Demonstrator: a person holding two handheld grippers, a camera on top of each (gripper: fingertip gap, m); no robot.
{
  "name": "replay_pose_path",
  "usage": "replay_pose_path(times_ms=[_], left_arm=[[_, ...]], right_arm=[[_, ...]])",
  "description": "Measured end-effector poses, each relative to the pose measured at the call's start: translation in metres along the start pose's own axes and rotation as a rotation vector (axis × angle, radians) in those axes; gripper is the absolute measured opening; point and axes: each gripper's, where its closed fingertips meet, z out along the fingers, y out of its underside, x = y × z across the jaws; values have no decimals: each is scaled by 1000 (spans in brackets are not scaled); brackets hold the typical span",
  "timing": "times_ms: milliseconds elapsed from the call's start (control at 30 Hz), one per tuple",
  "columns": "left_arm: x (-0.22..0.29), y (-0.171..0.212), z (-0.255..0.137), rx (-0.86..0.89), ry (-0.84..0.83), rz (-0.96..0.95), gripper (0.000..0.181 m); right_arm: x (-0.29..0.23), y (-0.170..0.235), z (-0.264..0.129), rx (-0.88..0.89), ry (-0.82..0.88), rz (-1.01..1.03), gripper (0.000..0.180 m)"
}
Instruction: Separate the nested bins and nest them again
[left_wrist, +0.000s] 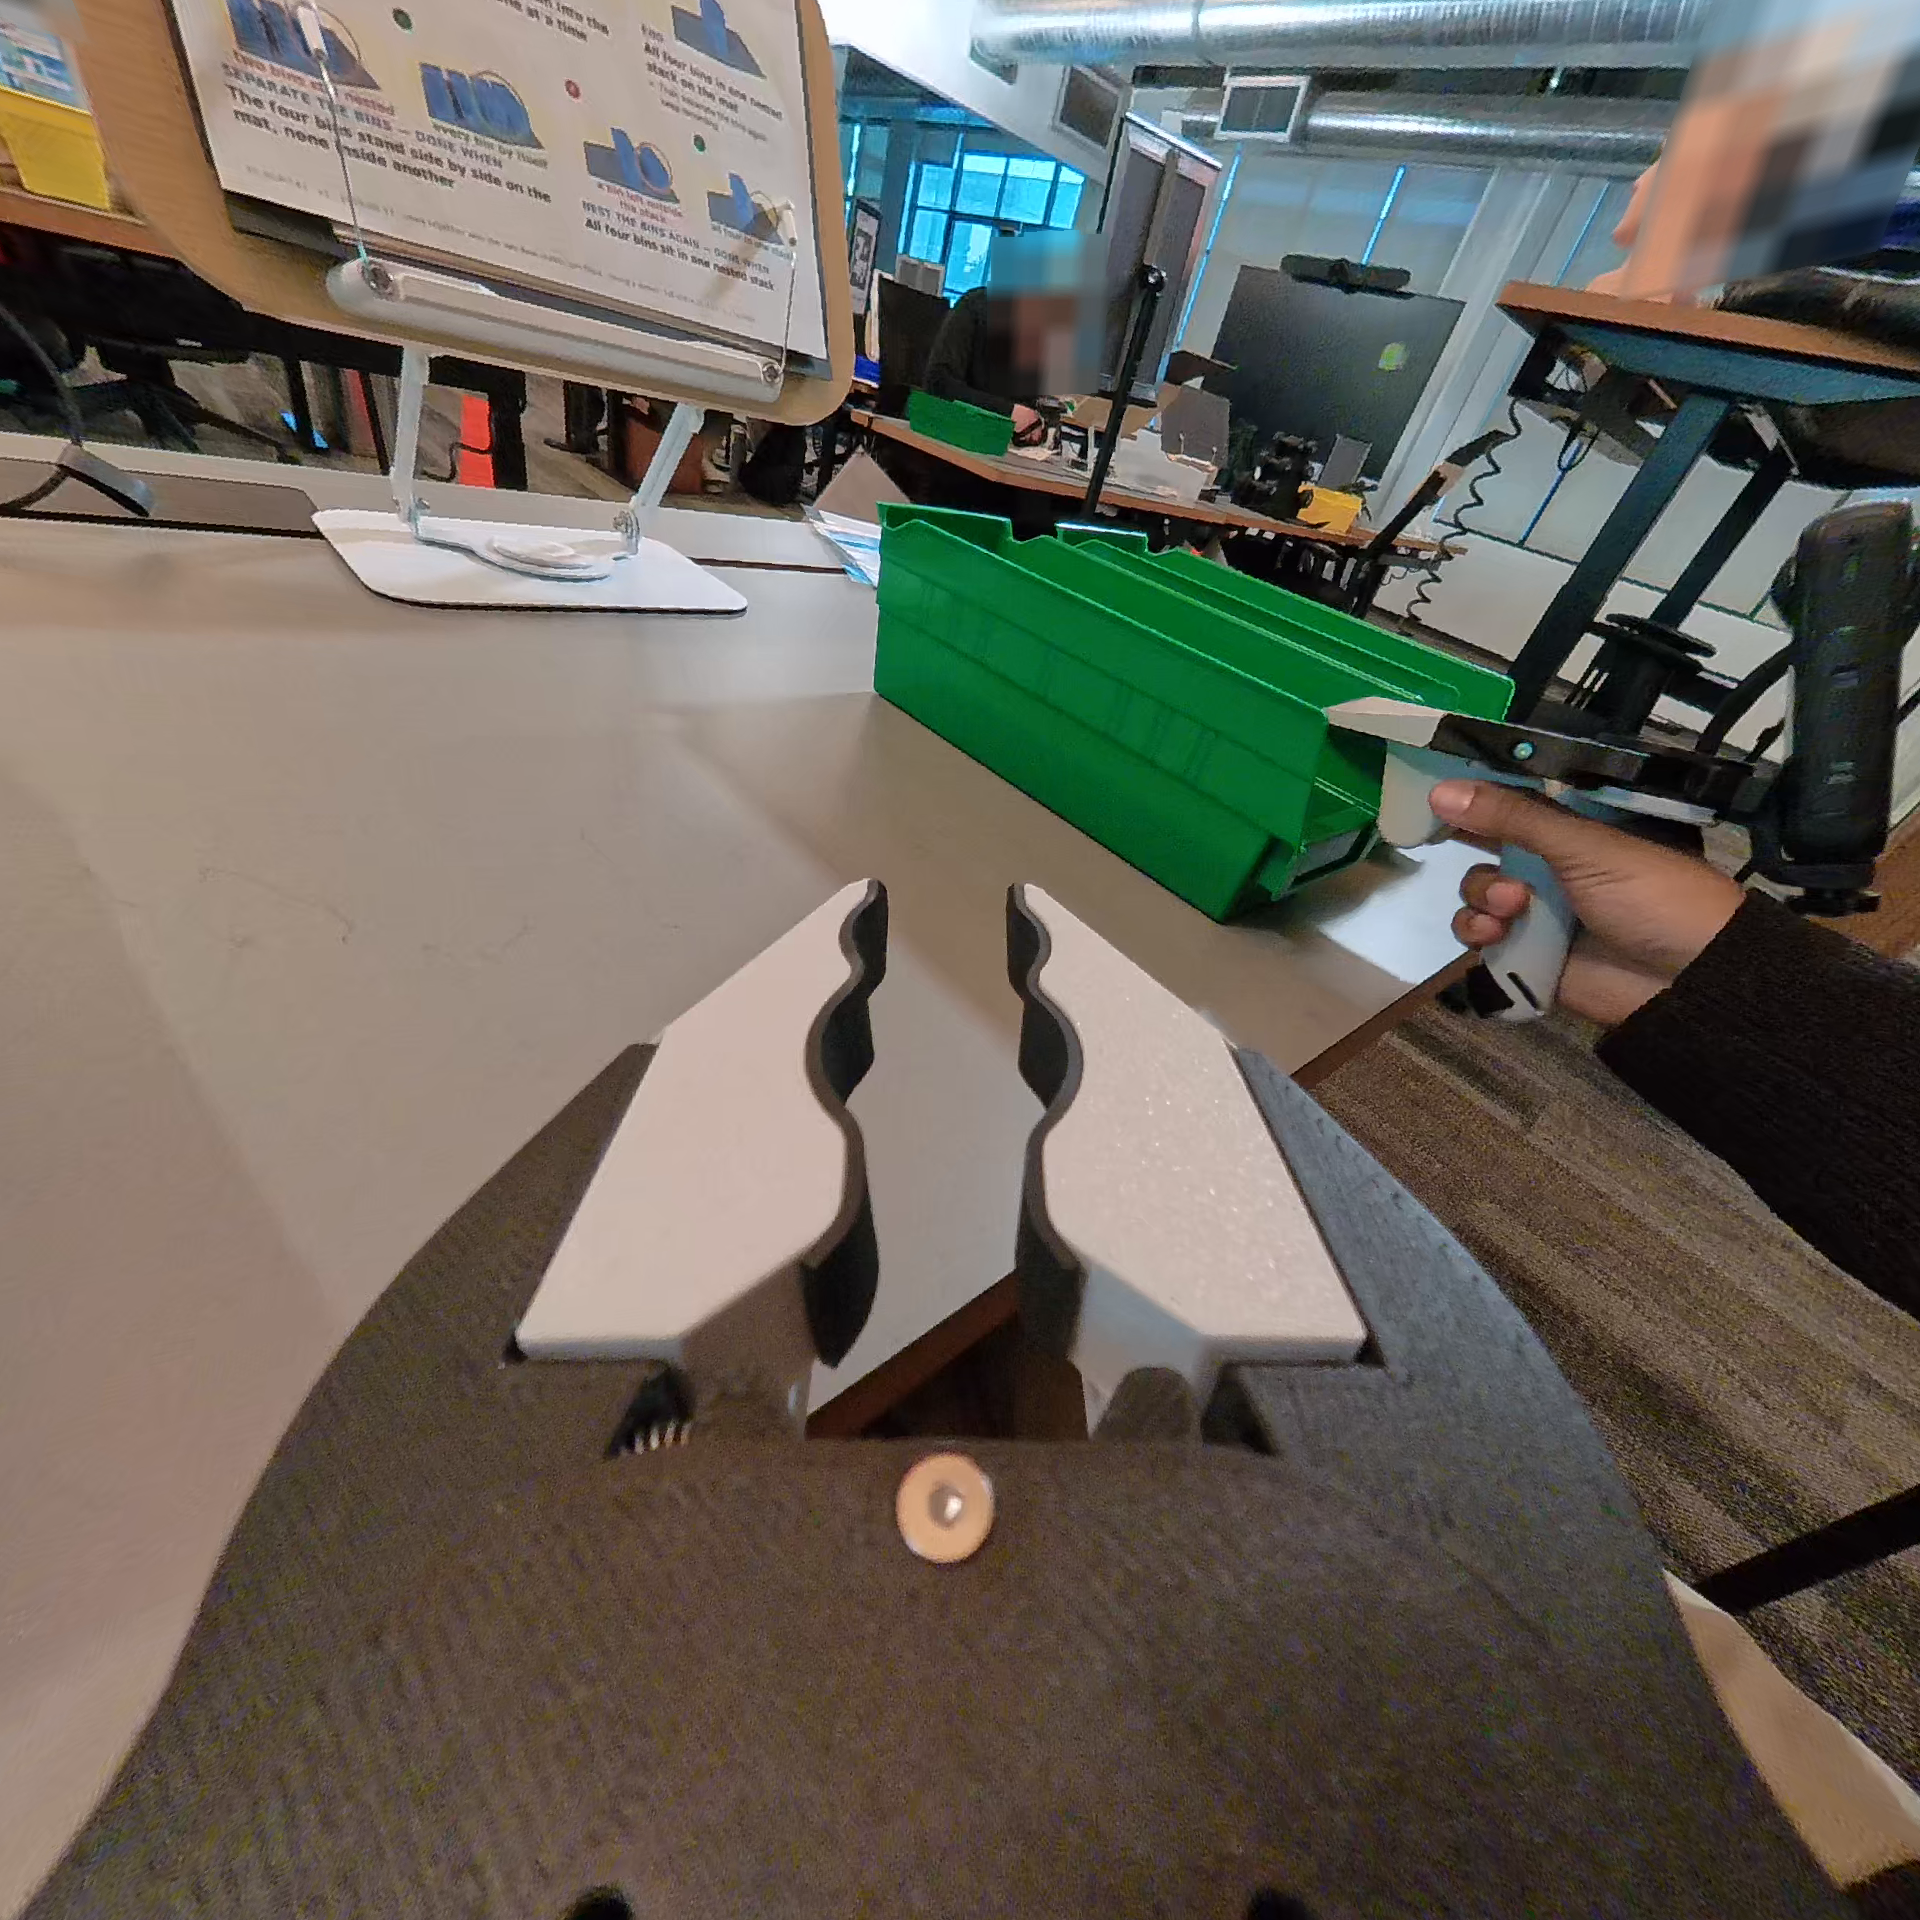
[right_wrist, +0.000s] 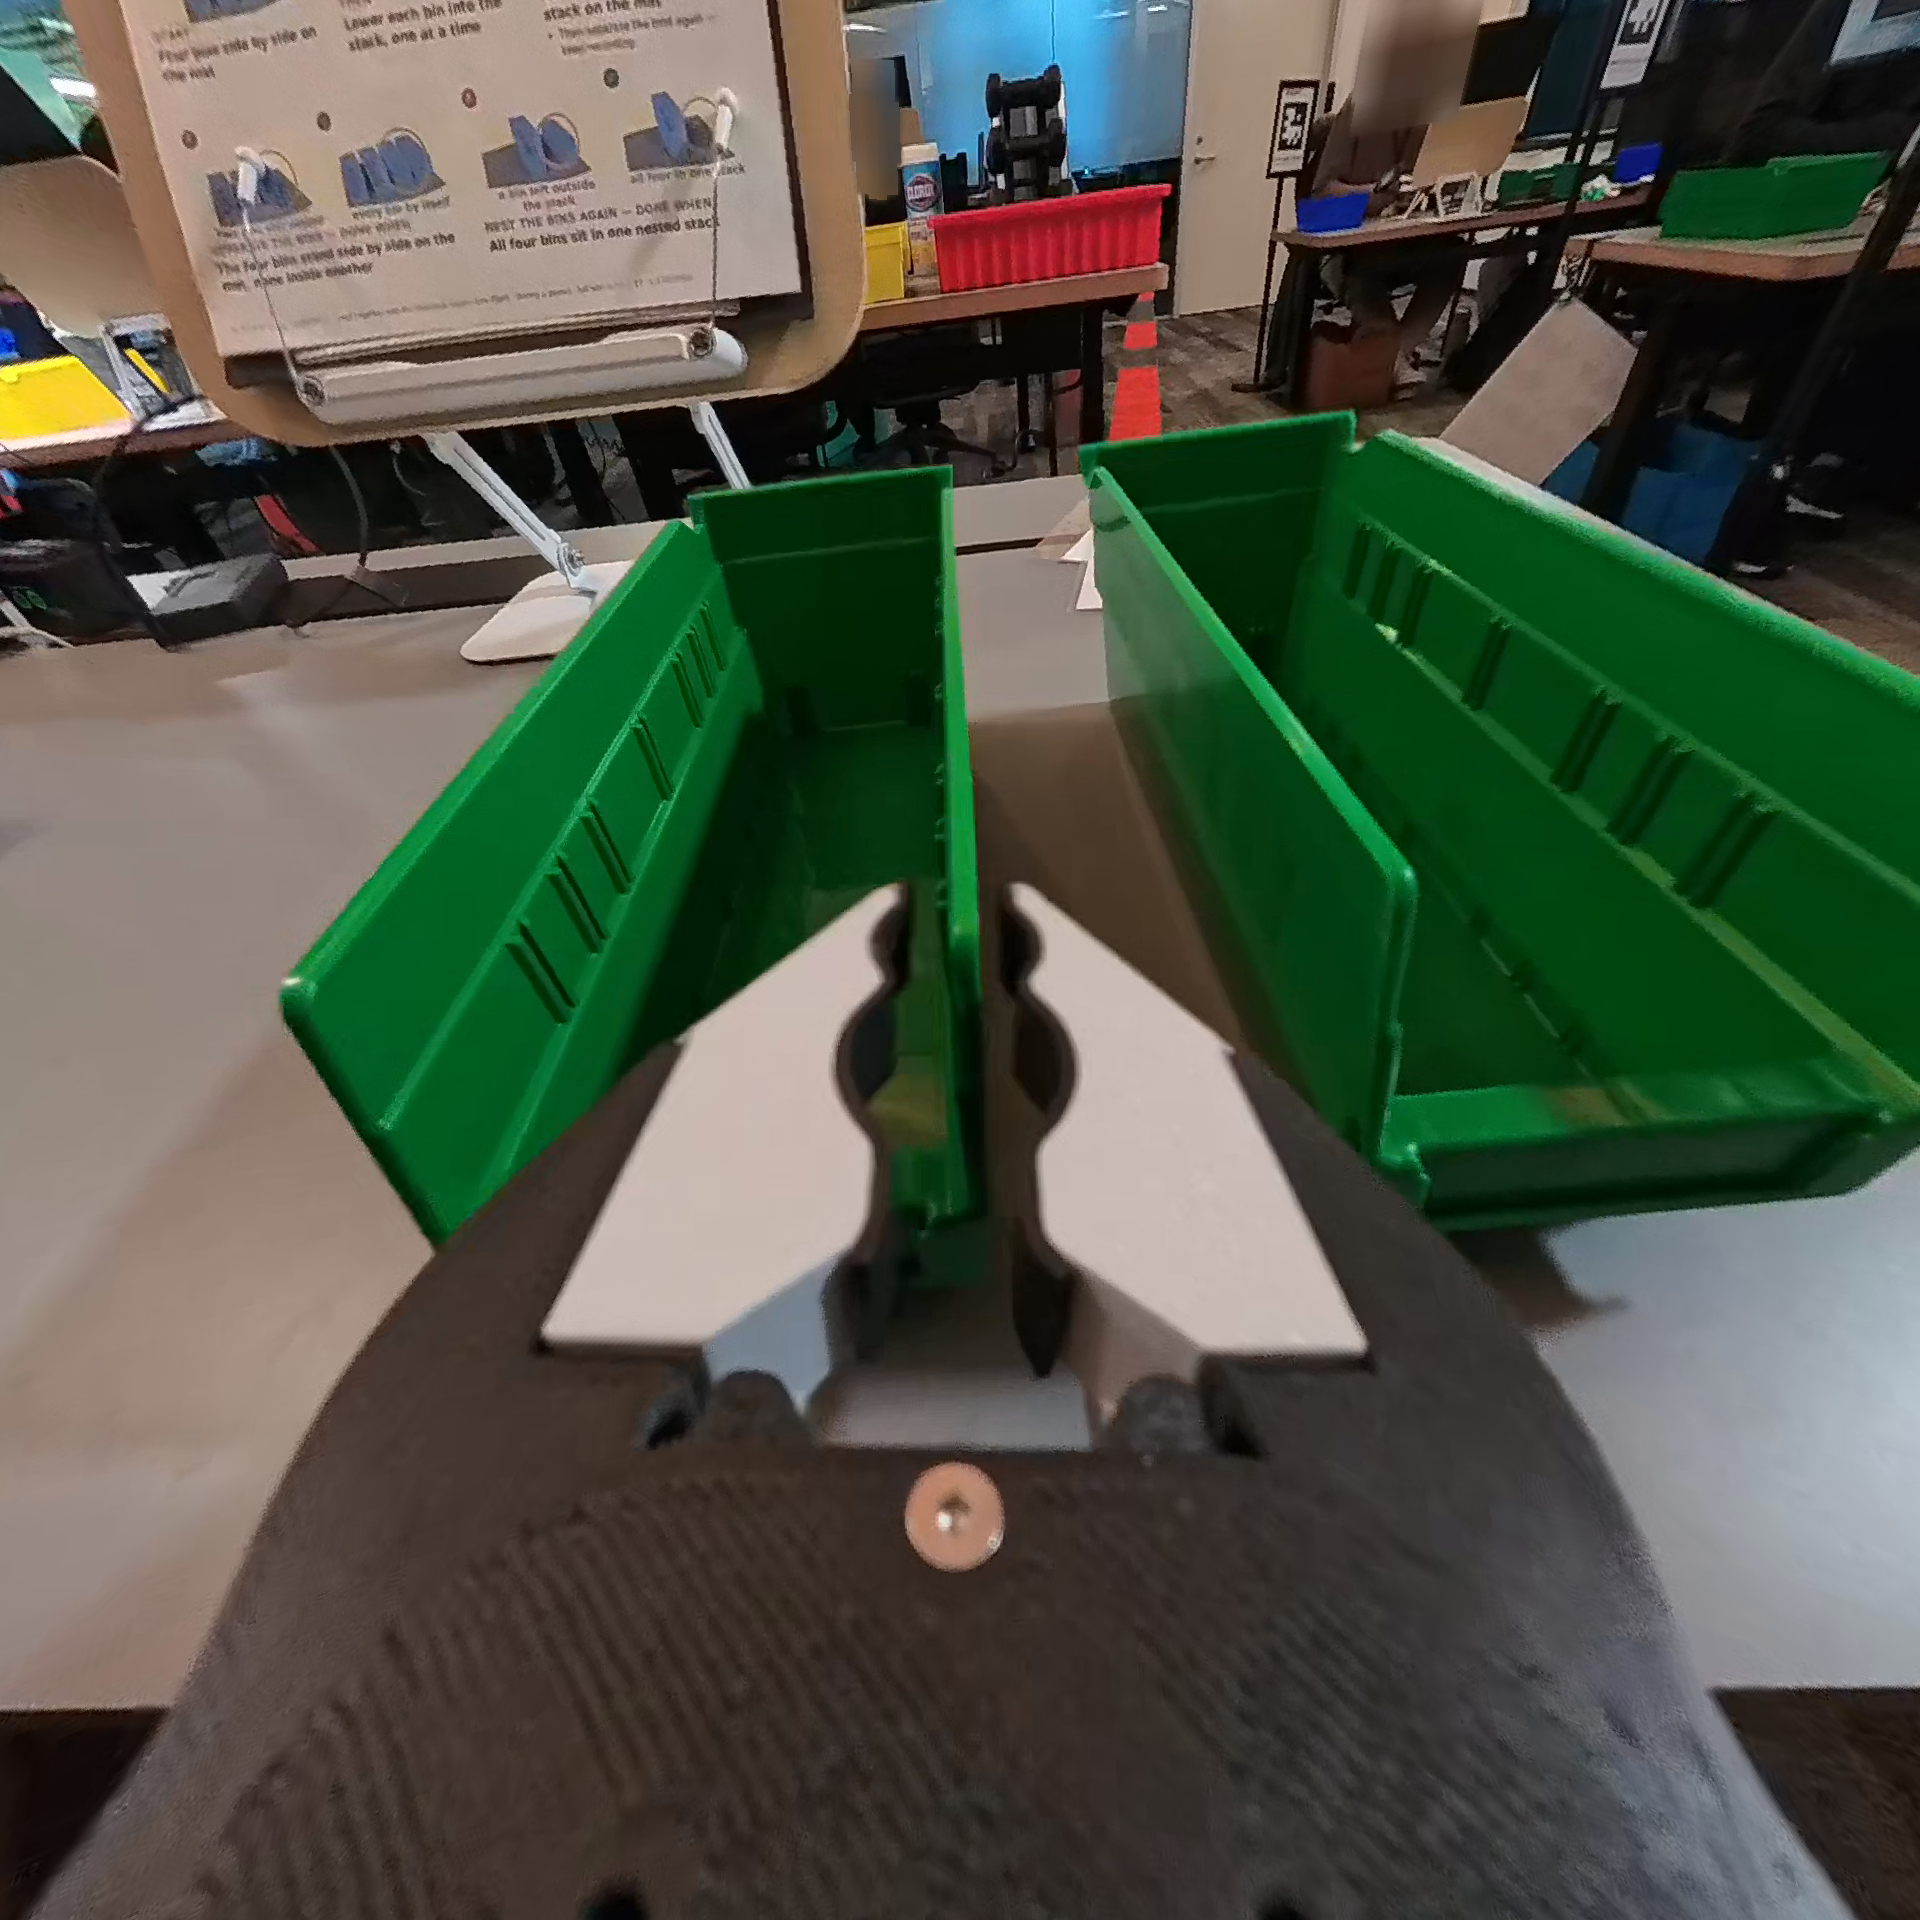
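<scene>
Two long green bins stand side by side on the grey table (right_wrist: 208, 1299). My right gripper (right_wrist: 956, 894) straddles the right side wall of the left bin (right_wrist: 520, 935) near its front end, jaws closed on that wall. This bin looks tilted to the left. The other green bin (right_wrist: 1558, 831) sits just to its right and shows doubled rims at its front. In the left wrist view the bins (left_wrist: 1091, 707) are at the table's right side, with the right gripper (left_wrist: 1371, 717) on their rim. My left gripper (left_wrist: 945, 894) is open and empty, over the table well left of the bins.
An instruction sheet on a white stand (left_wrist: 540, 561) is at the back of the table, also in the right wrist view (right_wrist: 468, 208). The table's front edge (left_wrist: 1382, 1018) drops to carpet on the right. A hand (left_wrist: 1610, 904) holds the right gripper's handle.
</scene>
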Motion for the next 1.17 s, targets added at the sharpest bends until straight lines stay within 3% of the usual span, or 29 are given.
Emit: replay_pose_path(times_ms=[33, 100, 167, 267, 333, 433, 500, 567, 667, 800, 900, 967, 1000, 1100, 1133, 1167], left_arm=[[0, 0, 0, -1, -1, -2, 20], [-1, 0, 0, -2, -2, -5, 20], [-3, 1, 0, -3, -5, -6, 20], [-5, 4, 2, -14, -6, -10, 20], [-6, 7, 4, -23, -6, -10, 21], [-14, 5, 5, -22, -40, 11, 31], [-38, -7, 0, 11, -163, 65, 51], [-63, -29, -10, 91, -287, 135, 62], [-93, -77, -40, 237, -442, 172, 65], [-161, -138, -103, 192, -705, 265, 65], [-221, -122, -126, 35, -785, 171, 68], [-246, -87, -127, -114, -774, 79, 64], [-252, -77, -128, -122, -769, 63, 49], [-263, -73, -133, -35, -806, 107, 25], [-263, -78, -135, 0, -814, 138, 0], [-263, -80, -135, 1, -811, 160, 0]], right_arm=[[-1, -3, -1, 7, 3, -21, 31], [-9, -19, -8, 66, 3, -67, 50], [-28, -45, -21, 183, -19, -103, 55], [-77, -78, -51, 385, -104, -134, 46], [-121, -79, -64, 424, -217, -136, 40], [-181, -54, -68, 329, -416, -129, 45], [-208, -27, -65, 223, -525, -163, 49], [-222, -4, -61, 130, -591, -218, 49], [-225, 11, -58, 61, -644, -211, 47], [-221, 9, -58, 59, -655, -163, 42], [-223, 14, -55, 41, -659, -174, 41], [-227, 20, -54, 21, -665, -198, 41], [-227, 22, -53, 15, -659, -220, 41], [-226, 26, -52, 11, -638, -276, 38], [-226, 26, -52, 12, -638, -275, 38], [-226, 26, -52, 9, -640, -266, 38]])
